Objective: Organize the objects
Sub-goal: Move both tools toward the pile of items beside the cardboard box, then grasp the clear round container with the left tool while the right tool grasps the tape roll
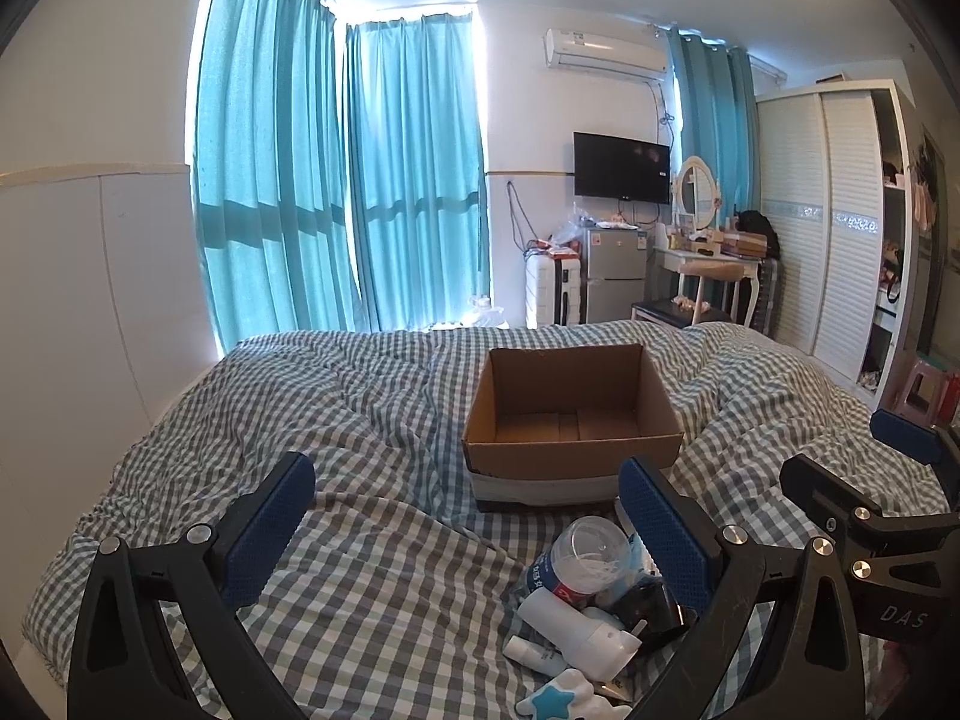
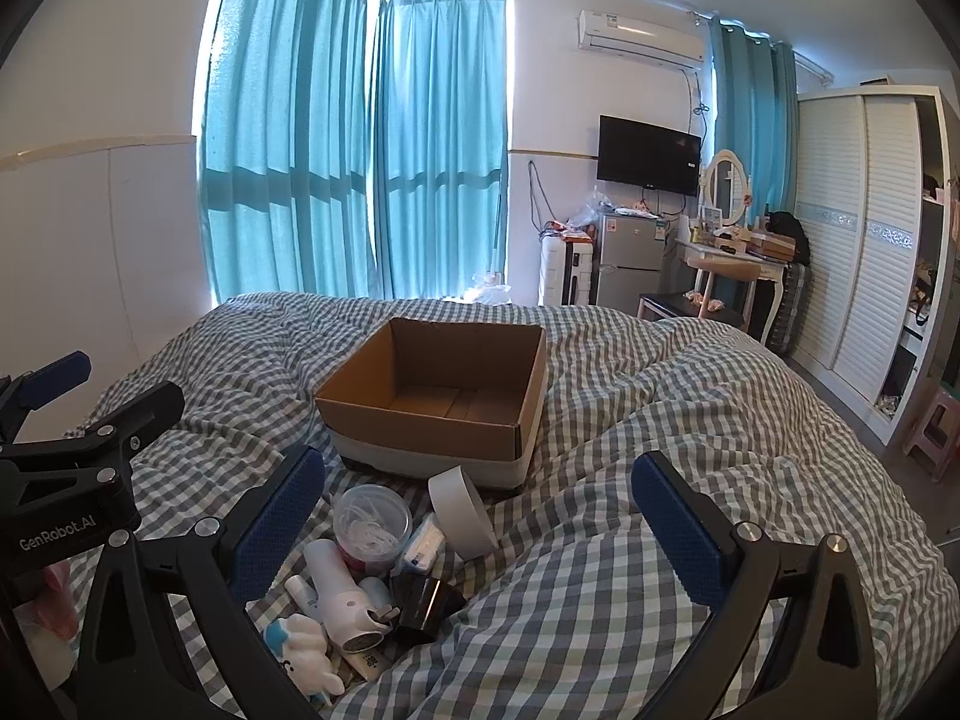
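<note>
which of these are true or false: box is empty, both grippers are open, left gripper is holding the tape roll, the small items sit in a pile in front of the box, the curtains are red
1. The cardboard box is empty: true, only its bare floor shows.
2. Both grippers are open: true, the left gripper and the right gripper each have their fingers spread wide.
3. The left gripper holds the tape roll: false, the roll lies on the checked quilt and nothing is gripped.
4. The small items sit in a pile in front of the box: true, among them a clear round tub and a white plush toy.
5. The curtains are red: false, they are teal.
</note>
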Demonstrator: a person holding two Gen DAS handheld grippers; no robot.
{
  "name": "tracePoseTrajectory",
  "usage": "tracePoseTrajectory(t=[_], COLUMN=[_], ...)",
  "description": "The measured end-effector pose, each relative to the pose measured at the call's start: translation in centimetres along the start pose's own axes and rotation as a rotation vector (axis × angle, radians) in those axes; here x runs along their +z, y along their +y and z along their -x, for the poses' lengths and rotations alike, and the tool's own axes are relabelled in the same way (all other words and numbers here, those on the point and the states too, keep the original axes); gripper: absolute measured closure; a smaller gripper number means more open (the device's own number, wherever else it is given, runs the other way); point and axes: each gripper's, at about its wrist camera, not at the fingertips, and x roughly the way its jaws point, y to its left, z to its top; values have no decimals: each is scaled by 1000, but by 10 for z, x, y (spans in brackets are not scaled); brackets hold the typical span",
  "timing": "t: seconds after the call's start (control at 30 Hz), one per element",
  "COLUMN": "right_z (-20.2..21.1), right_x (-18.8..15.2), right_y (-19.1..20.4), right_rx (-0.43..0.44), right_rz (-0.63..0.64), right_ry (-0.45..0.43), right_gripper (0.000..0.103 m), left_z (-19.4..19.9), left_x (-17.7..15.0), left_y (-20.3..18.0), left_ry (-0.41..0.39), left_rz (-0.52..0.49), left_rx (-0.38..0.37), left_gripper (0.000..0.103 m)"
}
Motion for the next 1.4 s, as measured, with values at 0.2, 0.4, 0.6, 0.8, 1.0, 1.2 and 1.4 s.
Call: tracePoseTrajectory(t=[0.2,0.4,0.6,0.8,1.0,1.2,1.4], right_z=[-2,-2,-2,-4,-7,-12,-24], right_x=[-1,-2,-3,-4,-4,0,8], right_y=[1,2,2,1,0,-2,-8], right_rx=[-4,2,7,19,38,44,54], right_rz=[8,10,15,13,17,21,30], right_ry=[7,7,11,21,27,31,53], right_gripper=[0,0,0,0,0,0,3], left_z=[-2,-3,-4,-6,-10,-20,-33], left_x=[-2,-3,-4,-6,-6,-6,-3], left_y=[-2,-3,-6,-8,-8,-11,-16], left_ry=[7,14,21,29,45,70,111], left_rz=[-6,-10,-18,-16,-12,-22,-18], left_rx=[-8,-17,-21,-29,-35,-31,-50], left_gripper=[0,0,0,0,0,0,0])
